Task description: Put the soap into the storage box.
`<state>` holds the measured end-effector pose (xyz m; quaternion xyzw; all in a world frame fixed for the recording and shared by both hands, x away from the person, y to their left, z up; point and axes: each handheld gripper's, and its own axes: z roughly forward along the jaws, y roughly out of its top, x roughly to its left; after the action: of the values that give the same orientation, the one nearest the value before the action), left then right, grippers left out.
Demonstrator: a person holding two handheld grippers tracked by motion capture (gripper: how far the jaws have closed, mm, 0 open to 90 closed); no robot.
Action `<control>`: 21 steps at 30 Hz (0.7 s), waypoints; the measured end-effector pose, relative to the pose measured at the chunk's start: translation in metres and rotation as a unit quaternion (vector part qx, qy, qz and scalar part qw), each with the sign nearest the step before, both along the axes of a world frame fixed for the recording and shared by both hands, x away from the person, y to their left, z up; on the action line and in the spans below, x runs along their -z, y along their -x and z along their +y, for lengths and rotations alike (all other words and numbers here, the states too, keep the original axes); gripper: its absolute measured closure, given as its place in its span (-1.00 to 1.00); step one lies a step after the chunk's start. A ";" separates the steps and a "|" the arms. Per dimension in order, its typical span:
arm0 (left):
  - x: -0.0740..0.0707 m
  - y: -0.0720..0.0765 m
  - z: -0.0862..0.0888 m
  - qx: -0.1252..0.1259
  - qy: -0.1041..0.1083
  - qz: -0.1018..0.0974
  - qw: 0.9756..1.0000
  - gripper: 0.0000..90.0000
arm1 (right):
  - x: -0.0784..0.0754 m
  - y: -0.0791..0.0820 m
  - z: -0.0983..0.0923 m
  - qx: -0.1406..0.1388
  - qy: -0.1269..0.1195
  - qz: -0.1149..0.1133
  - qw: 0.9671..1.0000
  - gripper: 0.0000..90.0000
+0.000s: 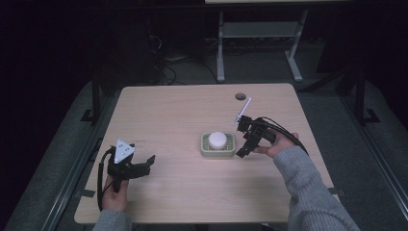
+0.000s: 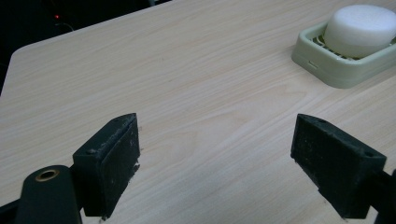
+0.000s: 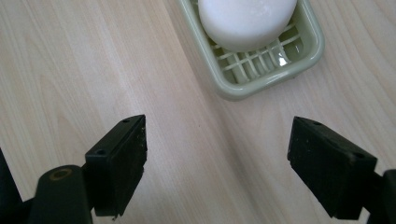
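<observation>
One round white soap (image 1: 217, 140), smooth, lying in one pale green slatted soap dish (image 1: 206, 150) just beside the right gripper (image 1: 242, 150), jaws spread and empty, left gripper (image 1: 150, 160) well apart, released, one wooden table (image 1: 178, 110).

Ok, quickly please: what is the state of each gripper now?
Left gripper: open, holding nothing, over bare table.
Right gripper: open, holding nothing, just short of the soap dish.

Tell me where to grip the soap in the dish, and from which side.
Grip the soap across its round side wall, coming from above. It stands proud of the dish rim, so the upper half is free, while the rim blocks a low sideways approach. The right gripper, open, is nearest.
</observation>
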<state>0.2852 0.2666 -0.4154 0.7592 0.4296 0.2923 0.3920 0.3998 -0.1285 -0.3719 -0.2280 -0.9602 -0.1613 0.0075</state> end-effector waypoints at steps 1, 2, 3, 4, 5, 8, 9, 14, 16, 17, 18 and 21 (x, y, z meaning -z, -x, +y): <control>0.000 0.000 0.000 0.000 0.000 -0.001 1.000 -0.66 | 0.000 0.001 -0.001 0.002 -0.002 0.000 1.000 -0.57; 0.000 0.000 0.000 0.000 0.000 -0.001 1.000 -0.66 | 0.000 0.002 -0.002 0.003 -0.003 0.001 1.000 -0.57; 0.000 0.000 0.000 0.001 0.000 -0.001 1.000 -0.66 | 0.001 0.003 -0.003 0.004 -0.004 0.000 1.000 -0.57; 0.000 0.000 0.000 0.000 -0.001 -0.001 1.000 -0.66 | 0.002 0.003 -0.004 0.004 -0.004 0.002 1.000 -0.57; 0.000 0.000 0.000 0.000 0.000 -0.001 1.000 -0.66 | 0.002 0.004 -0.005 0.004 -0.003 0.002 1.000 -0.57; 0.000 0.000 0.000 0.002 -0.004 -0.001 1.000 -0.66 | 0.004 0.007 -0.008 0.006 -0.004 0.004 1.000 -0.57; 0.000 0.000 0.000 0.002 -0.002 -0.001 1.000 -0.66 | 0.005 0.009 -0.010 0.006 -0.005 0.004 1.000 -0.57; 0.000 0.000 0.000 0.000 0.000 -0.001 1.000 -0.66 | 0.006 0.012 -0.015 0.009 -0.008 0.005 1.000 -0.57; 0.000 0.000 0.000 0.001 -0.001 -0.001 1.000 -0.66 | 0.007 0.014 -0.018 0.012 -0.009 0.005 1.000 -0.56; 0.000 0.000 0.000 0.001 -0.002 -0.001 1.000 -0.66 | 0.007 0.015 -0.019 0.013 -0.010 0.006 1.000 -0.56; 0.000 0.000 0.000 0.002 -0.003 -0.001 1.000 -0.66 | 0.008 0.016 -0.020 0.014 -0.012 0.007 1.000 -0.56; 0.000 0.000 0.000 0.002 -0.002 -0.001 1.000 -0.66 | 0.011 0.018 -0.023 0.016 -0.011 0.010 1.000 -0.56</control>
<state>0.2850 0.2664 -0.4156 0.7604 0.4273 0.2933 0.3914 0.3817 -0.1515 -0.3825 -0.2453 -0.9543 -0.1700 0.0172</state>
